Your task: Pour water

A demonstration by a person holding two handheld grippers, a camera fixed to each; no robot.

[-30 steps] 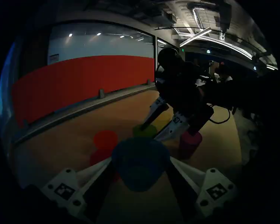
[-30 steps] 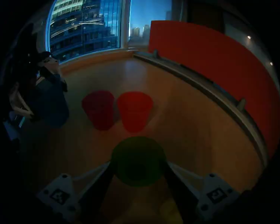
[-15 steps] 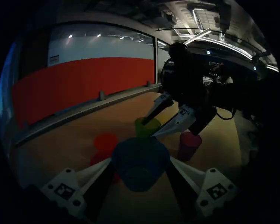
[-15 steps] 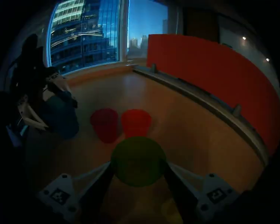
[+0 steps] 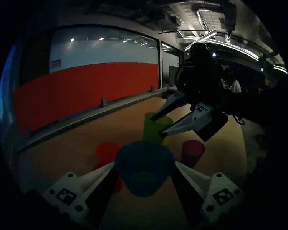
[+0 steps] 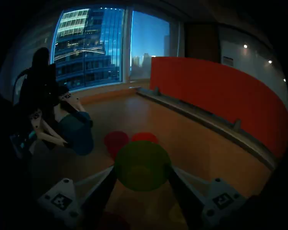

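Square black-and-white markers (image 5: 66, 195) sit on the fingers. A sign (image 5: 55, 63) on the far wall is too small to read. The left gripper (image 5: 144, 165) has its jaws clamped on a plain blue cup (image 5: 144, 172), one finger on each side. The right gripper (image 6: 142, 168) is clamped the same way on a plain green cup (image 6: 142, 163). In the left gripper view the green cup is just beyond the blue one, between a red cup (image 5: 107, 148) on the left and a dark red cup (image 5: 192, 150) on the right, both on the wooden table (image 5: 67, 145).

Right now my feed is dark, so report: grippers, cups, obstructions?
Left gripper shut on blue cup. Right gripper shut on green cup, upright, not pouring. Red cup and maroon cup stand on wooden surface; neither seems to block.
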